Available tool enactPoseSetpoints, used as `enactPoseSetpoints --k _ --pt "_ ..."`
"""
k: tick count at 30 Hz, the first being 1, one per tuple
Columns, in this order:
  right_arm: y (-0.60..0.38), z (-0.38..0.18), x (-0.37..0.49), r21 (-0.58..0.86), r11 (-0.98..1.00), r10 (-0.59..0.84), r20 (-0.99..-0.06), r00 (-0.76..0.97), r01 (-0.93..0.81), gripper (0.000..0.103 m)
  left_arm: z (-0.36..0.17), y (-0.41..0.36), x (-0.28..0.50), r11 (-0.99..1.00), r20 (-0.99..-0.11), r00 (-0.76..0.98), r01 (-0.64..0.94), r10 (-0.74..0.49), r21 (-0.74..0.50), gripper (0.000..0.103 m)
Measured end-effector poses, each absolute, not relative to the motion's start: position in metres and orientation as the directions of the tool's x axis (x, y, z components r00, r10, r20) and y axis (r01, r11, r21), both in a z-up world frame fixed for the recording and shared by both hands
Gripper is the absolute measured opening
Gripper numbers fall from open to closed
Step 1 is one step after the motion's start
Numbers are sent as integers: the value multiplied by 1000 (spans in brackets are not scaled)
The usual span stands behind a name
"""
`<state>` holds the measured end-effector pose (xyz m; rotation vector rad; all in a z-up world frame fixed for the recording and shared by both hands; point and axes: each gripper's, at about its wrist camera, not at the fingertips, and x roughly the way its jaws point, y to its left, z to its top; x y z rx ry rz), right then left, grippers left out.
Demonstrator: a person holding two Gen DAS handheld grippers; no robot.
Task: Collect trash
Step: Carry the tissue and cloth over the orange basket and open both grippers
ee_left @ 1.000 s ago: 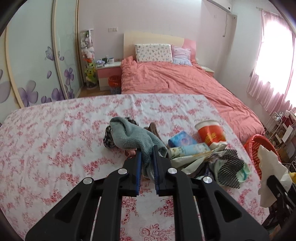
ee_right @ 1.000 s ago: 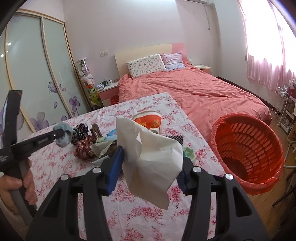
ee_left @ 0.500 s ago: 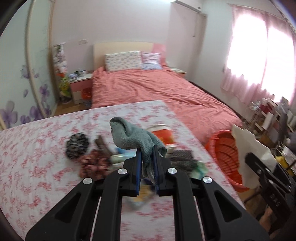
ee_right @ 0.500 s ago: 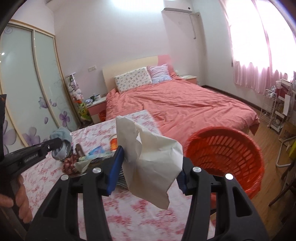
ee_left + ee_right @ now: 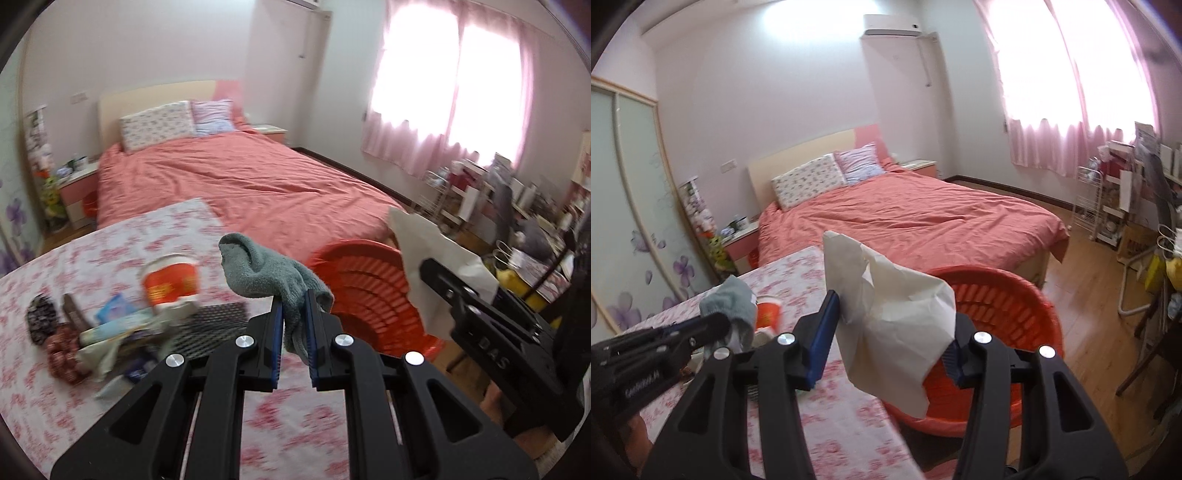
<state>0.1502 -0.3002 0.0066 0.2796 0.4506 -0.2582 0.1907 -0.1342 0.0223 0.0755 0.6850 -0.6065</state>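
Note:
My left gripper [image 5: 293, 295] is shut on a grey-green sock [image 5: 266, 273], held above the right edge of the floral table [image 5: 110, 251], just left of the red basket [image 5: 369, 288]. The right gripper [image 5: 894, 321] is shut on a crumpled white paper [image 5: 897, 295], which hangs over the near rim of the basket [image 5: 1015, 306]. The right wrist view shows the left gripper [image 5: 716, 325] and its sock [image 5: 731, 301] at lower left. A red-and-white paper cup [image 5: 170, 280], wrappers and scraps lie in a pile on the table.
A pink bed [image 5: 905, 218] stands behind the table and basket. A white wire rack [image 5: 1089, 206] and a cluttered desk [image 5: 535, 240] fill the right side. Sliding wardrobe doors [image 5: 635, 221] line the left wall. Wooden floor [image 5: 1089, 280] lies right of the basket.
Both grippers have swung right, away from the pile and toward the red basket, still carrying the sock and the paper. The basket now sits much nearer in both views.

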Motion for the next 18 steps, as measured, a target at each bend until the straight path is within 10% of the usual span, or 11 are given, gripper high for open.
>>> enactPoseSetpoints --k 18 --pt "-398 -33 172 307 854 -216 -526 823 420 56 -20 -234 201 720 -705 448 682 -550 -129 15"
